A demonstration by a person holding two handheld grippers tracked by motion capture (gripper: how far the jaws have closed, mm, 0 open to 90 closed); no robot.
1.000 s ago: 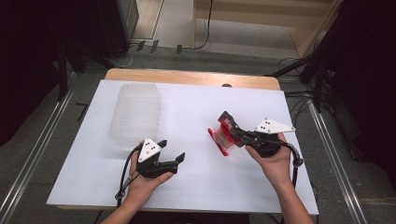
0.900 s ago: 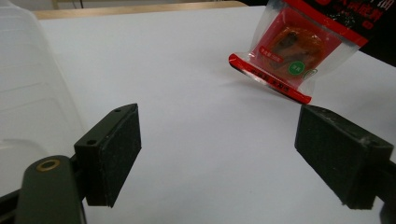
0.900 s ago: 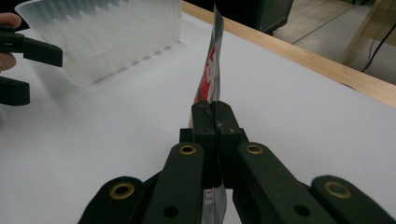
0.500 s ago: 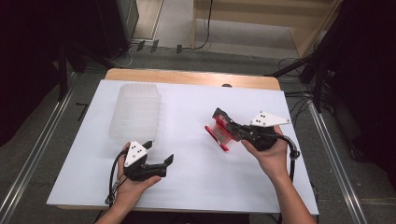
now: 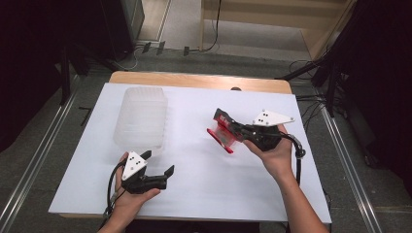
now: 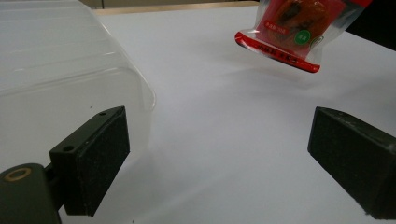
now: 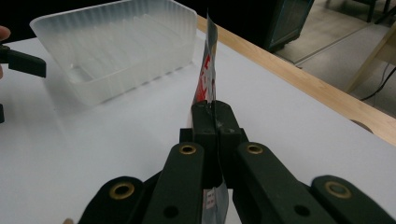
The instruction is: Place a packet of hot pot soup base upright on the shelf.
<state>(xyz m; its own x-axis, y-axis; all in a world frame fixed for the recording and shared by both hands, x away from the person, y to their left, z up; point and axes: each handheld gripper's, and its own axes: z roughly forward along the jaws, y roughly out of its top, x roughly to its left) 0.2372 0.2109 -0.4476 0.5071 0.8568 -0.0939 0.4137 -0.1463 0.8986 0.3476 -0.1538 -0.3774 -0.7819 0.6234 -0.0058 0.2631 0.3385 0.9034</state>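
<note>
A red snack packet [image 5: 221,138] hangs edge-on above the white table, pinched at its upper edge by my right gripper [image 5: 224,121], which is shut on it. In the right gripper view the packet [image 7: 206,77] rises from between the closed jaws of that gripper [image 7: 212,112]. My left gripper [image 5: 158,163] rests low near the table's front left, just in front of a clear plastic container [image 5: 142,117]. Its jaws have just been opening and stand wide with nothing between them. The left gripper view has the packet [image 6: 289,35] ahead and the container [image 6: 56,70] at left.
White sheet [image 5: 194,194] covers the table, with a wooden strip [image 5: 194,80] showing along the far edge. The container [image 7: 121,46] has ribbed walls and nothing inside. Dark equipment and cables stand on the floor beyond the table.
My left gripper has slid left toward the front of the container and its jaws have spread wider. The right gripper has lifted the packet a little.
</note>
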